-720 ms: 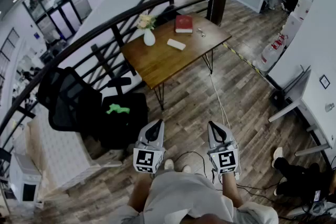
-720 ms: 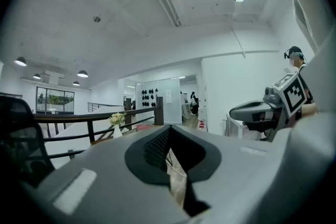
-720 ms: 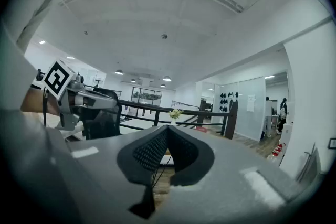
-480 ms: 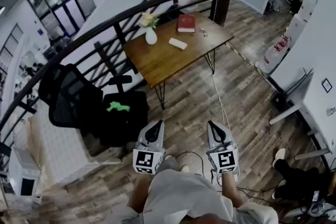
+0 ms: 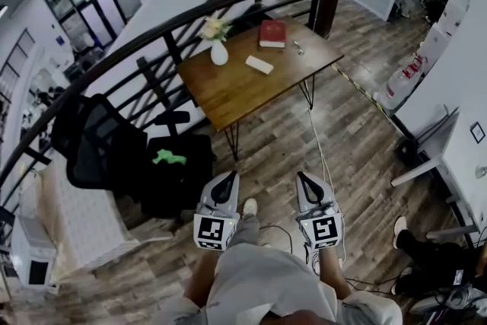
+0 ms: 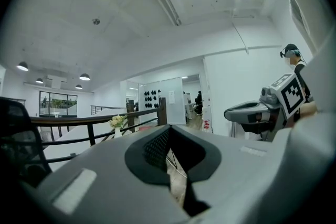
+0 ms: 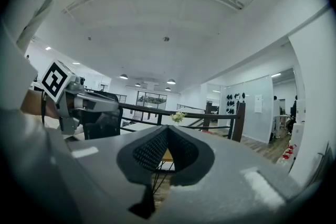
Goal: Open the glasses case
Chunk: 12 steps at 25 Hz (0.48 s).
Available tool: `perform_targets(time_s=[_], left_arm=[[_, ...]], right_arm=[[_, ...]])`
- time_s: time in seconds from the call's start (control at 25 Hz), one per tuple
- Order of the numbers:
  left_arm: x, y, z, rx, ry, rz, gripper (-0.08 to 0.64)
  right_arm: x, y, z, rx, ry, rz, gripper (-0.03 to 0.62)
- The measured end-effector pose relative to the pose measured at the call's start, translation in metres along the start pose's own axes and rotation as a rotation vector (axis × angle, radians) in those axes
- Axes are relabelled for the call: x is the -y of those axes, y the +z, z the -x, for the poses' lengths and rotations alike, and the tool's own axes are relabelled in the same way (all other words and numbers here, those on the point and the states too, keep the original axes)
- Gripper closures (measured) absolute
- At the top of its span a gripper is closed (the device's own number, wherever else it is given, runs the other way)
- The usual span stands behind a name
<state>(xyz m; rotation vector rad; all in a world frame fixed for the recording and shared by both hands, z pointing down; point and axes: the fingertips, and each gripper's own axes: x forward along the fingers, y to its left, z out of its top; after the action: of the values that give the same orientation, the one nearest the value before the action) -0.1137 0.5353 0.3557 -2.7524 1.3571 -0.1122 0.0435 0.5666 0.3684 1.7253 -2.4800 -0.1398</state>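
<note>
Jaws together, nothing held: left gripper [image 5: 225, 180], right gripper [image 5: 306, 180], both well apart from surface [image 5: 228, 95]. There, case [image 5: 259, 64] distant, lid seam indiscernible; tiny item [image 5: 297, 48] beside book [image 5: 272, 33] unidentifiable.

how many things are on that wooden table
4 on the table: vase of flowers at its left edge, red book at the far side, white case mid-table, small unclear item right of the book. Smaller things could go unseen.
</note>
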Motion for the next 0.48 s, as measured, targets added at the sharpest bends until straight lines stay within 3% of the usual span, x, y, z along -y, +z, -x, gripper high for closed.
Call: perform_targets(time_s=[0.48], left_arm=[[-0.079,0.001,-0.096,0.0,-0.034,0.009,0.54]], right_arm=[[0.035,0.007,-0.118,-0.024,-0.022,-0.002,0.589]])
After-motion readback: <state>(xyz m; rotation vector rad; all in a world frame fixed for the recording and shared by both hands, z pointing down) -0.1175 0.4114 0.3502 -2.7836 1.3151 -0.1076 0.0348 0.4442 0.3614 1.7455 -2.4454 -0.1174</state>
